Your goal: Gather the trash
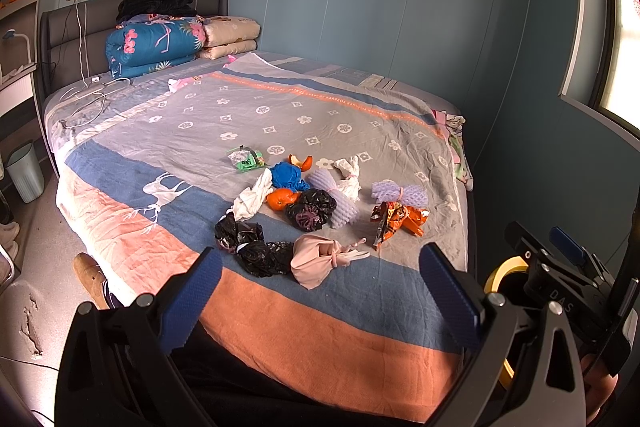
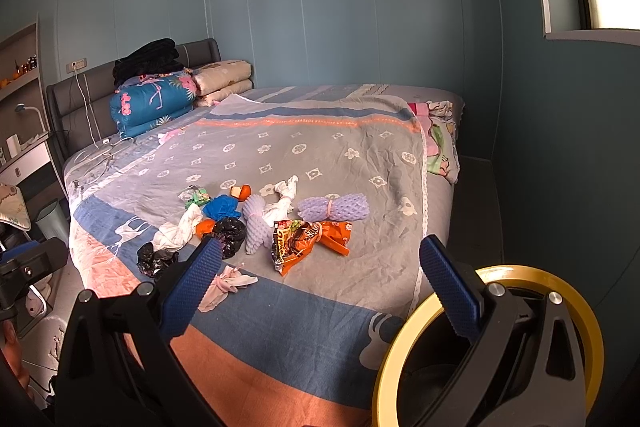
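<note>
both claws [image 1: 320, 263] [image 2: 320, 259] gape above trash [image 1: 312, 211].

Wrinkled cloth bedspread [image 1: 280, 115]; glossy crinkled snack wrapper [image 2: 308, 239]

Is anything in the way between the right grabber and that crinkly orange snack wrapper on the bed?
Nothing visible blocks it. The right gripper is open, and only bare bedspread lies between its fingers and the orange snack wrapper. The pink knotted bag sits off to the side, by the left finger, not across the path.
</note>
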